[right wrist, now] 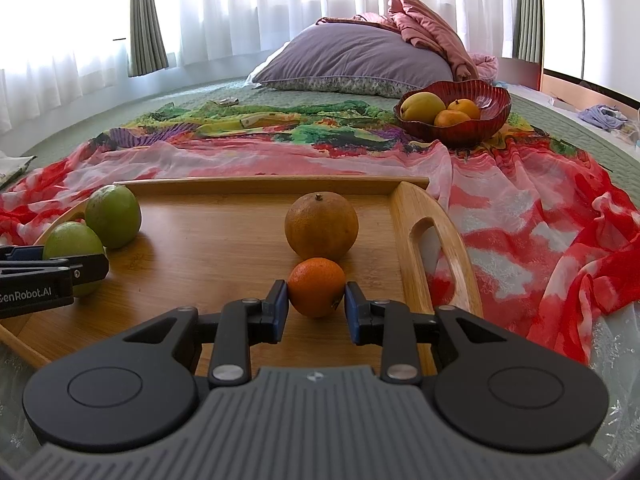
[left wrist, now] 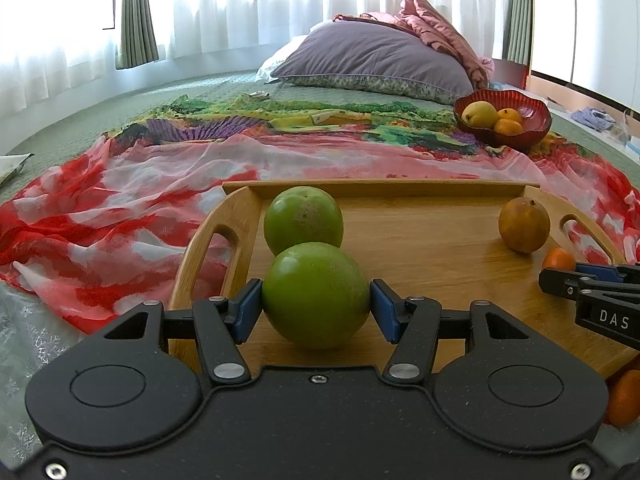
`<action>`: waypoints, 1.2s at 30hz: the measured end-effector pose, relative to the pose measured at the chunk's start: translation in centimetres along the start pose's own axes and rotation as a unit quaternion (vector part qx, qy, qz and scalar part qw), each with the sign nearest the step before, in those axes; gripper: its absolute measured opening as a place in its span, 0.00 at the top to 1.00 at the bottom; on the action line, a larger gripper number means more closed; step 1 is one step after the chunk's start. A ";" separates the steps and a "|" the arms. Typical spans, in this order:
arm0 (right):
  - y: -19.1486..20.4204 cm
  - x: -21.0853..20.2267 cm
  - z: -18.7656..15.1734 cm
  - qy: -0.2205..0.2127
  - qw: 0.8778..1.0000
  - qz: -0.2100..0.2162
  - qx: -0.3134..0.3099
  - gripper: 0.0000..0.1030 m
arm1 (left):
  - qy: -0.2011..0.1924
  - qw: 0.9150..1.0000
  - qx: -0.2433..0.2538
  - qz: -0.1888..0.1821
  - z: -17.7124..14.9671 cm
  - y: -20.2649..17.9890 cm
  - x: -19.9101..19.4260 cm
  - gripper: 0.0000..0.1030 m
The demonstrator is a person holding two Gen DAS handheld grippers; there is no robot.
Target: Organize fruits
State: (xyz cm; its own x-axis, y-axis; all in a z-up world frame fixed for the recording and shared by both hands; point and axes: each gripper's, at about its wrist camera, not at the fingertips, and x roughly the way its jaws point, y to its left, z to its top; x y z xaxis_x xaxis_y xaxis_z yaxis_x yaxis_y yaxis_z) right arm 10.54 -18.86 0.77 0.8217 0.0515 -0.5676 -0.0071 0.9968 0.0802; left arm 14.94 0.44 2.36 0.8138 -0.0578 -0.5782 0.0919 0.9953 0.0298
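Observation:
A wooden tray [left wrist: 432, 248] [right wrist: 224, 248] lies on a bed. My left gripper [left wrist: 316, 300] is shut on a green fruit [left wrist: 316, 296] resting on the tray; a second green fruit [left wrist: 303, 220] sits just behind it. My right gripper [right wrist: 316, 300] is shut on a small orange [right wrist: 317, 286], also on the tray, with a larger brownish orange [right wrist: 321, 225] behind it. The right gripper also shows at the right edge of the left wrist view [left wrist: 560, 276]. A red bowl [right wrist: 480, 120] [left wrist: 524, 132] far right holds a yellow fruit and two oranges.
A red, pink and green scarf [left wrist: 120, 208] [right wrist: 540, 220] is spread under the tray and bowl. A purple pillow [left wrist: 372, 60] and pink bedding lie at the head of the bed. Another orange [left wrist: 624, 398] shows at the lower right of the left view.

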 end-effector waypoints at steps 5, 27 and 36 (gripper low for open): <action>-0.2 -0.3 -0.3 0.000 1.000 0.004 0.003 0.48 | -0.003 1.000 0.005 -0.001 -0.6 0.1 -0.5 0.43; 0.5 -7.1 -3.1 -0.046 0.995 0.008 -0.093 0.14 | -0.017 0.999 0.025 -0.032 -3.3 0.3 -7.3 0.12; 0.3 -9.3 -4.7 -0.054 0.993 0.003 -0.103 0.14 | -0.029 0.998 0.032 -0.055 -4.3 -0.7 -10.1 0.08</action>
State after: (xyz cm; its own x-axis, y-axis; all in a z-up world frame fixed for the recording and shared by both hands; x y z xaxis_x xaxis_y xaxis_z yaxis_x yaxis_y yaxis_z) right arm 0.21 -18.77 2.25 0.8774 0.0623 -0.4757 -0.1205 0.9884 -0.0928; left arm 4.17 0.71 4.66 0.8288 -0.1735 -0.5320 0.2177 0.9758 0.0210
